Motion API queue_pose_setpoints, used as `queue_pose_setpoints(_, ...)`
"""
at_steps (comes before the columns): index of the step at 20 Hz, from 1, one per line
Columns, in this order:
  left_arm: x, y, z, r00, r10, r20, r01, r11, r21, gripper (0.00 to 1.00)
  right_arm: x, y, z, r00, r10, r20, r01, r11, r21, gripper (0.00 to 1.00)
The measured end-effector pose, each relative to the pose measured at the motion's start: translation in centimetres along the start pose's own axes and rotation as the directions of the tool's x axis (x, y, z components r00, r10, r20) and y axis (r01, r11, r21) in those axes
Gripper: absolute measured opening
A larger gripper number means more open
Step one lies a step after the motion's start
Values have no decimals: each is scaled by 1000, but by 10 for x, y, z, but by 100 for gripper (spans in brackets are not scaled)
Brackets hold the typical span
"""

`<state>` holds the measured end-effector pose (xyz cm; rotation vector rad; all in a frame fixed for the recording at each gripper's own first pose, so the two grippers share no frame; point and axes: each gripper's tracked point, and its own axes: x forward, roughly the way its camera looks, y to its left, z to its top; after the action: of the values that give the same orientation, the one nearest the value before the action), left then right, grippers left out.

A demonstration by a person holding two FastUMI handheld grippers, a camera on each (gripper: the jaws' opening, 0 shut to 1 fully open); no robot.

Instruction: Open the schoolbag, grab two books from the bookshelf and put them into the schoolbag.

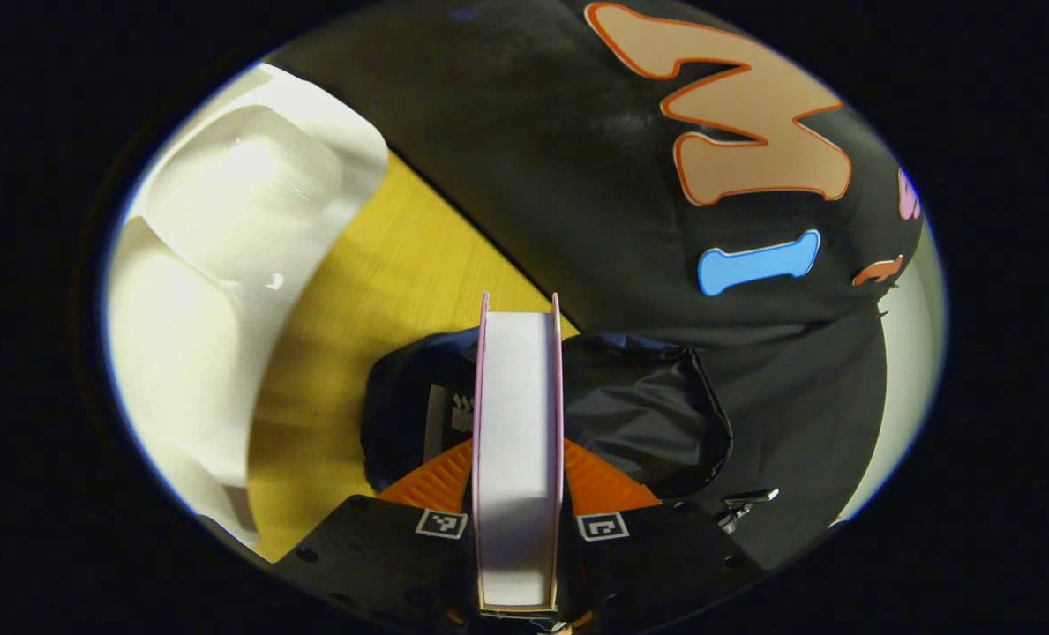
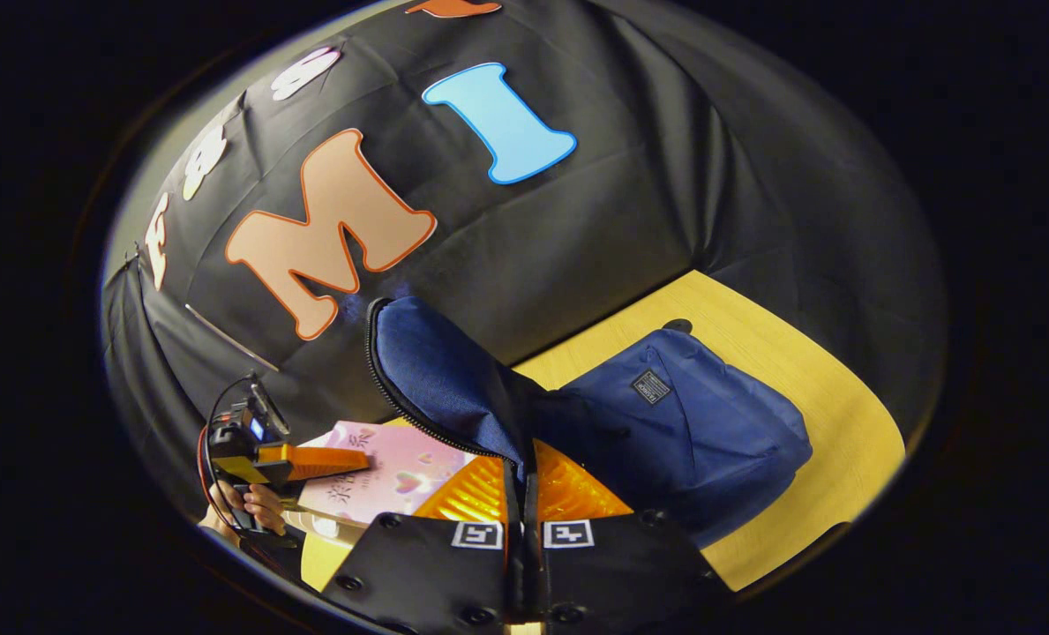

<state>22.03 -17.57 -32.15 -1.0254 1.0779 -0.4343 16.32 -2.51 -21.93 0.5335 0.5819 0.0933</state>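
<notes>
The left gripper point(image 1: 518, 520) is clenched on a pink-covered book point(image 1: 518, 441) whose long axis runs straight ahead into the navy schoolbag's point(image 2: 692, 423) open mouth just beyond its fingertips, while the right gripper point(image 2: 524, 520) pinches the bag's zippered flap point(image 2: 440, 370) upward.

My left camera looks along the book point(image 1: 518, 459) down into the schoolbag point(image 1: 648, 414) at twelve o'clock, close; my right camera faces that schoolbag point(image 2: 683, 423) too, the book point(image 2: 383, 472) at nine o'clock.
</notes>
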Motion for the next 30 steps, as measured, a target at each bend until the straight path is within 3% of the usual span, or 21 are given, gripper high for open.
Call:
queue_pose_setpoints(5,36,-3,-17,999,3,-34,-4,1000,-14,31,-4,0,6,1000,8,5,-8,1000,0,2)
queue_pose_setpoints(15,102,-25,-56,996,-58,-62,52,995,-89,31,-9,5,11,999,41,24,-41,999,-7,2)
queue_pose_setpoints(24,144,-28,-83,992,-110,-68,94,973,-209,31,-7,9,8,998,57,25,-56,998,-24,3)
queue_pose_setpoints(29,142,-31,-81,994,-76,-77,62,984,-168,35,-7,8,8,998,54,27,-54,998,-15,2)
queue_pose_setpoints(30,141,-32,-81,995,-65,-79,53,987,-152,31,-7,8,7,998,53,25,-52,998,-20,3)
